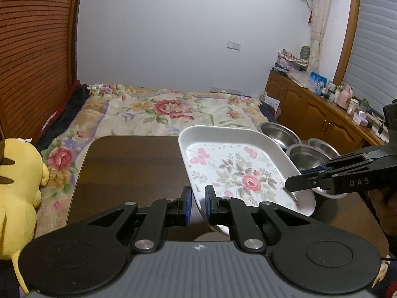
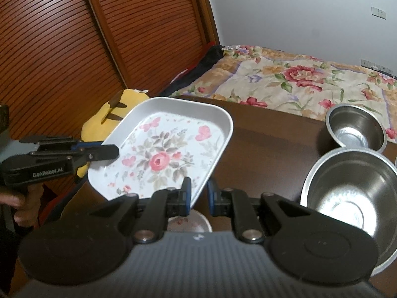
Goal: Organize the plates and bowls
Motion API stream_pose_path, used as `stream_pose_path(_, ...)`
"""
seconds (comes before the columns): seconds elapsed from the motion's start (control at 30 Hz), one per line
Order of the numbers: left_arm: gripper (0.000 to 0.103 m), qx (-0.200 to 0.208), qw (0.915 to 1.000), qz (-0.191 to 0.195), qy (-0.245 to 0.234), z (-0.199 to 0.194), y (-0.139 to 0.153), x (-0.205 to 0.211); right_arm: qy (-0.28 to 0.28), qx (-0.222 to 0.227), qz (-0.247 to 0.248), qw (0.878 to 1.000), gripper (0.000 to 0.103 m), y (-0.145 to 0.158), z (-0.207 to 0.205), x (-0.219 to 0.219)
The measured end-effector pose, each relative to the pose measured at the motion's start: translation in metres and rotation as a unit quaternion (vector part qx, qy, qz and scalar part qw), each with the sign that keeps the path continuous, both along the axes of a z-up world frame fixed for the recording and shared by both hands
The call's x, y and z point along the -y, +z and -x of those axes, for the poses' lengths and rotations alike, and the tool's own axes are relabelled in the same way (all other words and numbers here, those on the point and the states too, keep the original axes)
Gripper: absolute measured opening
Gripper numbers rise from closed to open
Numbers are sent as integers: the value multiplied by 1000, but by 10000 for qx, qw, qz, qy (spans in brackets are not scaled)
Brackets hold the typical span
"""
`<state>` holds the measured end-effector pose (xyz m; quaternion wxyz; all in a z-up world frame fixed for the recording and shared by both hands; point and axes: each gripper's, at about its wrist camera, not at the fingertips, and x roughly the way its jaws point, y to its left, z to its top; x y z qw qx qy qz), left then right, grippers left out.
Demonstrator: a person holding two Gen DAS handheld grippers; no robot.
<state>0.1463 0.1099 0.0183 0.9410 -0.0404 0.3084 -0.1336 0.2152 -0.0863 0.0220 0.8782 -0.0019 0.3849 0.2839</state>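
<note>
On my right gripper [image 1: 292,185], seen from the left wrist camera, I can read the letters "DAS" on its side. On my left gripper [image 2: 116,152], seen from the right wrist camera, the side carries the brand "GenRobot.AI". I read no other text.

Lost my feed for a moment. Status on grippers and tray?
Left gripper and right gripper each clamped on the floral tray rim, tray tilted above the table. Steel bowls right, plate beneath.
</note>
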Motion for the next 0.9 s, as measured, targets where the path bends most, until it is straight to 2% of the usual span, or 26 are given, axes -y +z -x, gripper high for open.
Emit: stream_pose_path(0.9,13,-303,9995,-25,-39,49,-36,5,-35,-238,-76,9997,16,-33,46,4)
